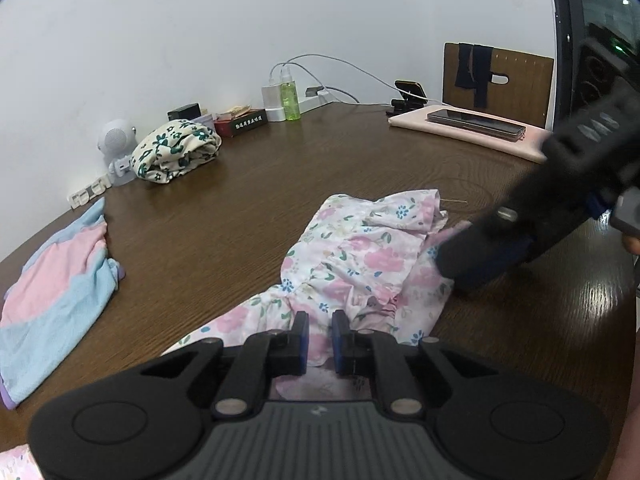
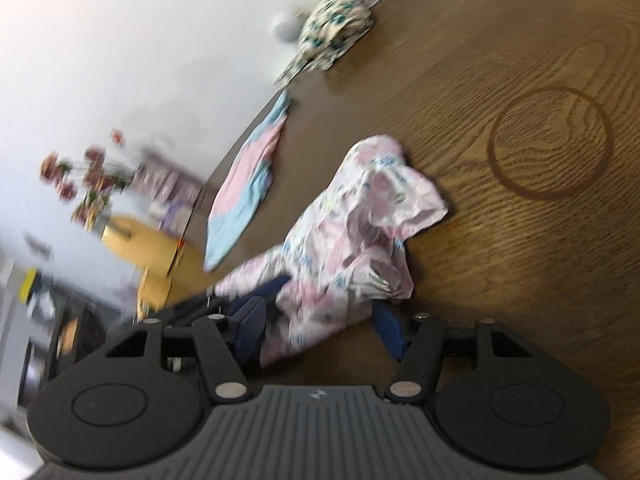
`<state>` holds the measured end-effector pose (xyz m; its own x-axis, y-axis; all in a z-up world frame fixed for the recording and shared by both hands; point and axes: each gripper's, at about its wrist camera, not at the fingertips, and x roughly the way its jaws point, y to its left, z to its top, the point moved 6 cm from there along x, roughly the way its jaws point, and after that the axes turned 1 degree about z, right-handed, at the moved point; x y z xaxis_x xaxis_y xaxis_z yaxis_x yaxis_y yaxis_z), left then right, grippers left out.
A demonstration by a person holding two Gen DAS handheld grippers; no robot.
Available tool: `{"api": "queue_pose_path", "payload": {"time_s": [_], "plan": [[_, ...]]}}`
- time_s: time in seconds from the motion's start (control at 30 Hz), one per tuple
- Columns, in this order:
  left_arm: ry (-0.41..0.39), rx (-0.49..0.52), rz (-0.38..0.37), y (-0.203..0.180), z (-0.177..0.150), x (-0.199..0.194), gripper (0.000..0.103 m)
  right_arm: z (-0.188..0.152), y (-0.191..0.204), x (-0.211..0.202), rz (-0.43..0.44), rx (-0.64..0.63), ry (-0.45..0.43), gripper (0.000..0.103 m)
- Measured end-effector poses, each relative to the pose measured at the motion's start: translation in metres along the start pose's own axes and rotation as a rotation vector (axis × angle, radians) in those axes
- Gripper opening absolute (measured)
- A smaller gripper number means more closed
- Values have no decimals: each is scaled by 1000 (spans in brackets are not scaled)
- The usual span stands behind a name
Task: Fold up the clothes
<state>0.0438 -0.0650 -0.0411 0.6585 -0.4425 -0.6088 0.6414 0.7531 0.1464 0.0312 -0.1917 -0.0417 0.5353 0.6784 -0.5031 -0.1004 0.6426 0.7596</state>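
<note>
- Far left, at the table's near-left edge: a pink-and-pale-blue knit garment [image 1: 56, 280] lies spread flat, partly overhanging the rim.
- Far left by the wall: a cream cloth with dark green flowers [image 1: 176, 150] sits as a compact bundle, possibly already folded.
- Centre: a white ruffled garment with pink flower print [image 1: 360, 264] lies crumpled on the dark brown wood-grain table [image 1: 240, 208]; it is not yet a neat fold, so by these views most of the folding remains.
- Left gripper [image 1: 320, 334]: its blue-padded fingers stand a narrow gap apart over the garment's near hem; whether cloth is pinched, I cannot tell.
- Right gripper [image 2: 320, 332]: its fingers are spread wide, with a fold of the flowered fabric lying between them, not clamped.
- Open room: bare wood lies between the garments and to the right around a ring stain [image 2: 550, 142]; the near table edge is close.
</note>
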Motion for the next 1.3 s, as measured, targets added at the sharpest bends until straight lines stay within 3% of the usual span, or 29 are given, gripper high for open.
{"api": "queue_pose_path", "payload": {"time_s": [0.17,0.43,0.67,0.77,0.83,0.93,1.03,1.17,1.3], "plan": [[7,-16,14,1,2,8,11,11,0,17,-44,69,-88,56],[23,-83,64,10,25,37,10,57,-11,37,-108,93,-167,51],[25,-146,94,22,36,53,10,81,-22,56,-118,117,-181,30],[25,-160,99,23,38,54,10,82,-24,58,-112,108,-186,14],[23,-184,91,25,39,52,10,82,-22,58,-97,81,-198,11],[-25,-255,59,33,42,31,13,83,-11,50,-85,-13,-237,9],[-113,-289,85,48,43,-13,14,88,6,38,-116,-156,-288,8],[-163,-305,186,76,22,-75,19,98,32,20,-187,-366,-359,7],[-122,-328,323,99,-24,-122,19,96,79,8,-201,-610,-409,7]]}}
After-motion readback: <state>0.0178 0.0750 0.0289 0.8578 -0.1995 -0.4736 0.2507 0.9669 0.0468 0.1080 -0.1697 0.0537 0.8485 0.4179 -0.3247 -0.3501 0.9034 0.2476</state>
